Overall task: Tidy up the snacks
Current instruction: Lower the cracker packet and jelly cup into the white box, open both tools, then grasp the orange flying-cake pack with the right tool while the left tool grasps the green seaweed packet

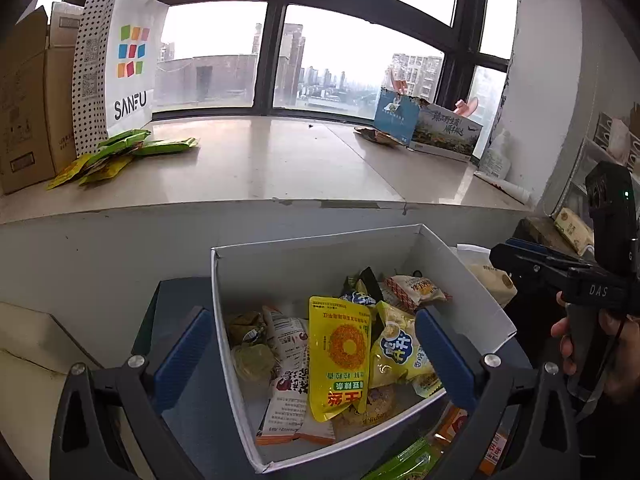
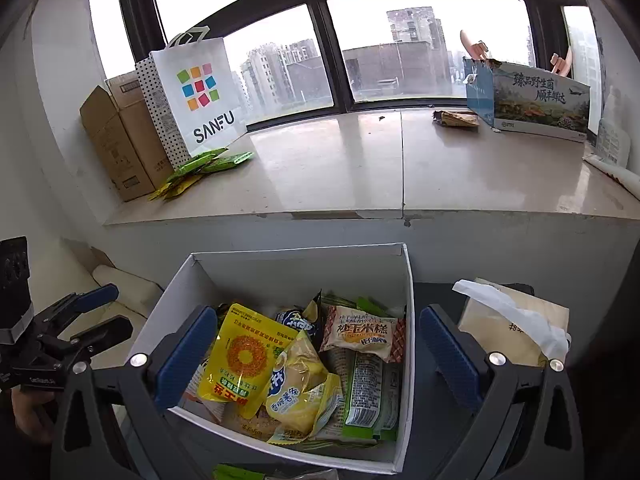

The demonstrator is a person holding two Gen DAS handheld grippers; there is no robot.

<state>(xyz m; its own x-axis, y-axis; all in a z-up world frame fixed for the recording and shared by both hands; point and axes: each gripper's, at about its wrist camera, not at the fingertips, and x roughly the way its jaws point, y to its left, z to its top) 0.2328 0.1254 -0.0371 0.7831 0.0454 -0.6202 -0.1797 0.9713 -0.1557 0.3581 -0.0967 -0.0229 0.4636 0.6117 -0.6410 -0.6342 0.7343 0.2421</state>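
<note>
**Colours by the window**

At six o'clock, a white box (image 2: pixel 408 280) holds a yellow pouch (image 2: pixel 240 356) with an orange ring. At ten o'clock, a white bag (image 2: pixel 200 96) shows multicoloured squares and a black-dotted side, above green packets (image 2: pixel 216 162).

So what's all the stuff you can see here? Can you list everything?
white box: one, white, in front below the ledge, full of snacks
yellow pouch: one, yellow, on top of the pile in the box
corn cake pack: one, cream, at the back of the box
green packets: several, green and yellow, on the ledge by the bag
SANFU bag: one, white, upright on the ledge
cardboard boxes: two, brown, left of the bag
printed box: one, blue, right end of the ledge
tissue pack: one, tan, right of the white box
left gripper: jaws open
right gripper: jaws open
</note>
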